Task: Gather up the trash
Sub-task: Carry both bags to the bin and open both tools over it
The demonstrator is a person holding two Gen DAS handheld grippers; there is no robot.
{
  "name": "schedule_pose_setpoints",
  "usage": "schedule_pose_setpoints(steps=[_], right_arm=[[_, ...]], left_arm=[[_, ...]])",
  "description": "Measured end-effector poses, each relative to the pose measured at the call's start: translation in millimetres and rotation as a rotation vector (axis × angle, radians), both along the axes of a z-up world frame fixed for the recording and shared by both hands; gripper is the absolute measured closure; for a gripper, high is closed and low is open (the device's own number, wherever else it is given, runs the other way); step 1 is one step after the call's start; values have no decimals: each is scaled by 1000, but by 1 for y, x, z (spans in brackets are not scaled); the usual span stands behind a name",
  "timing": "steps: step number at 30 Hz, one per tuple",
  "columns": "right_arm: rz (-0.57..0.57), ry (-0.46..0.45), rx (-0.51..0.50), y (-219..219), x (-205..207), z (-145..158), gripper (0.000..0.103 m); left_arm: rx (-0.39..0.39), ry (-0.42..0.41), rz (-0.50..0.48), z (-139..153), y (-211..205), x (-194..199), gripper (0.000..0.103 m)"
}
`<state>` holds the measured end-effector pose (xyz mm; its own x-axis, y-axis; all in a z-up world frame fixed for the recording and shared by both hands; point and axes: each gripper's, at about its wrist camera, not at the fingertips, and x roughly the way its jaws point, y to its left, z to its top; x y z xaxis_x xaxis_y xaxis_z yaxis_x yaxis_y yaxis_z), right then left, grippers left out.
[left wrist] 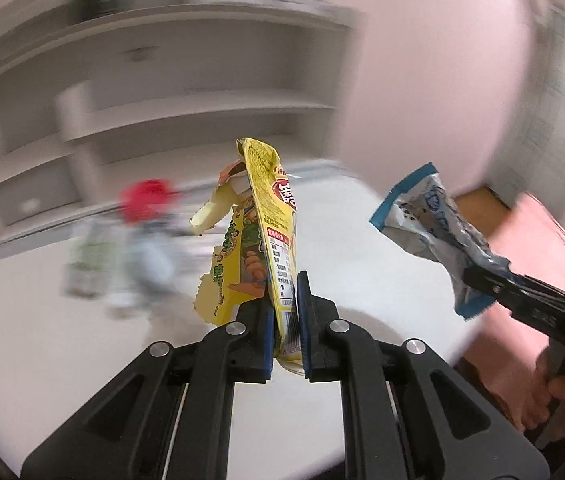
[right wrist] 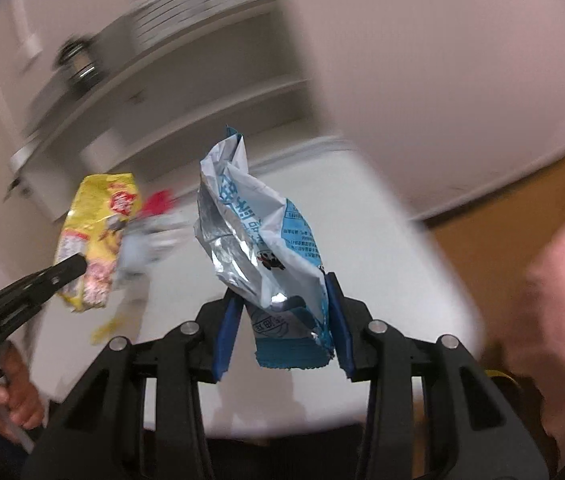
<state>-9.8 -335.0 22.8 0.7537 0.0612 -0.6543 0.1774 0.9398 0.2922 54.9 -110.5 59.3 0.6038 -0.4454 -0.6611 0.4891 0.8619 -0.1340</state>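
- Grippers first: my left gripper [left wrist: 285, 312], black with blue pads, is pinching the lower end of a crumpled yellow printed snack wrapper [left wrist: 260, 232], its pads pressed against both faces of the foil.
- The yellow wrapper stands upright out of the jaws, torn flaps hanging on its left side, lifted clear of the white tabletop [left wrist: 62, 344] below.
- My right gripper [right wrist: 282, 320], the same black-and-blue make, grips a crumpled blue-and-white foil snack bag [right wrist: 258, 240] by its bottom seam; the jaws stand a little wider because the bag bunches between the pads.
- The blue-and-white bag rises upright from the jaws with its silver lining showing, also held in the air above the table.
- From the left wrist view, the right gripper [left wrist: 478, 280] and its bag [left wrist: 430, 224] hang to the right, apart from the yellow wrapper; my hand [left wrist: 562, 396] holds the handle beneath.
- Farther out on the tabletop sits a blurred cluster: something red [left wrist: 148, 196], a pale green-and-white shape [left wrist: 86, 256] and a bluish-white shape [left wrist: 154, 268]; I cannot tell what they are.
- Beyond the table stand blurred white shelves [left wrist: 186, 116] against a pale wall [left wrist: 422, 80], with brown wooden floor [right wrist: 494, 216] to the right.
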Motion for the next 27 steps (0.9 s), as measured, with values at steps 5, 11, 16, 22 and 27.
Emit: schedule_pose_setpoints(steps=[5,11,16,22,27], right_arm=[[-315,34,-19,-99,-97,-27,62],[-596,154,27,-179,-184,-87,62],[-712,283,104,-223,-218,-148,62],[-734,422,211,-251,-224,-207,62],[-712,468,238,-258,-213,-223,62]], left_arm=[[-25,7,-265,-14,-113,-54,94],[-19,69,-529,-58,-223,-120,94],[18,139,-664,-112,-280,-148,94],[90,256,-735,-201,-337,-155,94],[151,314,-726,-256,-365,-153,94]])
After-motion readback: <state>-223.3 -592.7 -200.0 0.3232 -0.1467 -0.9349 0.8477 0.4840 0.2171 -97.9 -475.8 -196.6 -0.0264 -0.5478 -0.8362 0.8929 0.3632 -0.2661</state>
